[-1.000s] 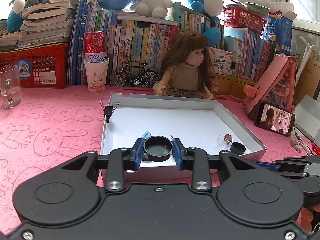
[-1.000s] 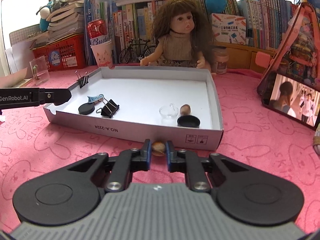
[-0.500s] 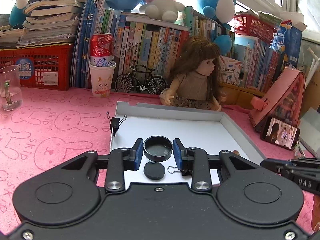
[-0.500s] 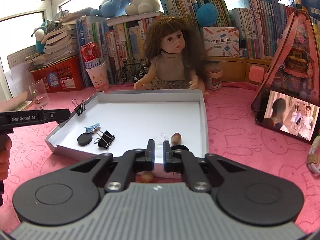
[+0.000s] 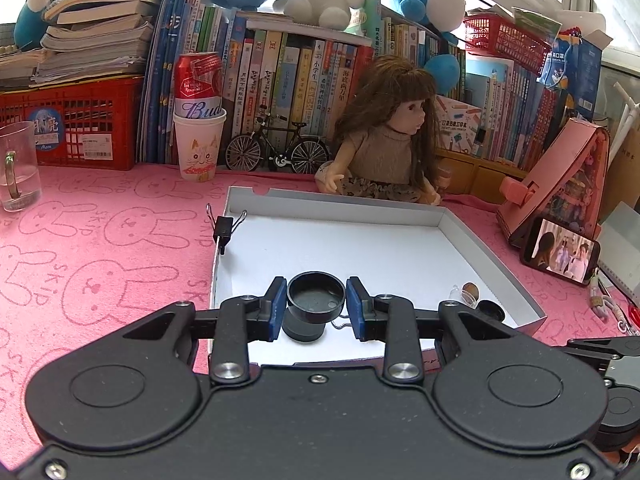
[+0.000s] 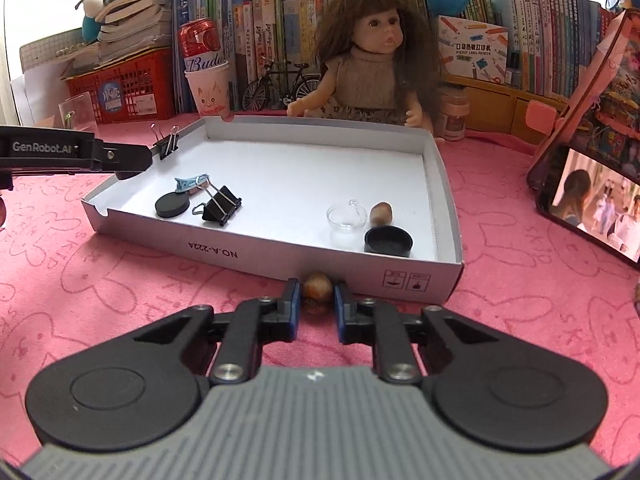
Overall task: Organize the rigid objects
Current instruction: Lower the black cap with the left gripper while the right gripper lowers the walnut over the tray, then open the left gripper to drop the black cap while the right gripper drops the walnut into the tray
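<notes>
Since half a second ago the right gripper (image 6: 316,300) has dropped back to the cloth in front of the tray (image 6: 280,254). Left gripper (image 5: 316,305) clamps a black cap (image 5: 316,297) above the tray's near-left corner. Right jaws nearly closed around a brown nut (image 6: 317,286); contact unclear.

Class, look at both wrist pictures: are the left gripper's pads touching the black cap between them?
Touching. The left wrist view shows both blue pads pressed against the rim of the black cap, no gap either side, with the left gripper carrying it above the white tray.
</notes>
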A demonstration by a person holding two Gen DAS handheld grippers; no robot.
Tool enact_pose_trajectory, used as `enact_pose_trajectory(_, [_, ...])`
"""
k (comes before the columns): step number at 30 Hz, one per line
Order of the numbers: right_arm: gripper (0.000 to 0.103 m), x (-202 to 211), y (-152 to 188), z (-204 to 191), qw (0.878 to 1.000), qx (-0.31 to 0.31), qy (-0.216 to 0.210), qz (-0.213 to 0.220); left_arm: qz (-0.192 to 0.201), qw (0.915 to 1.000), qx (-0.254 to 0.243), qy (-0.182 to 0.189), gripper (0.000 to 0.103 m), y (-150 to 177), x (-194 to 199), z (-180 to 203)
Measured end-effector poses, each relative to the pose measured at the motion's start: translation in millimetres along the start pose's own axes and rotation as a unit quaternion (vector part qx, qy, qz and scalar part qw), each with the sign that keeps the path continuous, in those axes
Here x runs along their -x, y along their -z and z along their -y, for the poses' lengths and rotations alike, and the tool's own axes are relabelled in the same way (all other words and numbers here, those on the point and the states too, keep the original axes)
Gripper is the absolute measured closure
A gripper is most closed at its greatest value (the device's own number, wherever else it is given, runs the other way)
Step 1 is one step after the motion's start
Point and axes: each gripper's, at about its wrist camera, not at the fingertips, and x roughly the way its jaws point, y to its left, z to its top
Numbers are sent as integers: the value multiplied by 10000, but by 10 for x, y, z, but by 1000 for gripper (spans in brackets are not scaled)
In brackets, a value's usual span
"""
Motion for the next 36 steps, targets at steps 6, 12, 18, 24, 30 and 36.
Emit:
enact_pose_trajectory(6, [81,111,-107,-13,9999,36,-4,169,-5,10000,4,-6,73,-14,-17,-4])
enact_pose_trajectory(12, [81,134,-275,6,9995,19,42,320,-25,10000,65,-35,73,-42,-61,-25])
enact_pose_trajectory(18, [81,71,-459,79,9991,-187,22,390,-6,9999,129,-53,73,-155,-159,-36])
enact_pose_trajectory(24, [81,-127,-743,247,9986,-457,-72,265,-258,9994,146,192,73,-455,-449,-87])
enact_pose_trajectory(30, [81,-506,-989,551,9930,-1114,-322,-214,-720,9973,100,113,73,-674,-862,-120])
enact_pose_trajectory(36, [81,-763,-989,681,9877,-1461,-241,-506,-945,9955,24,-98,73,-600,-1087,-120])
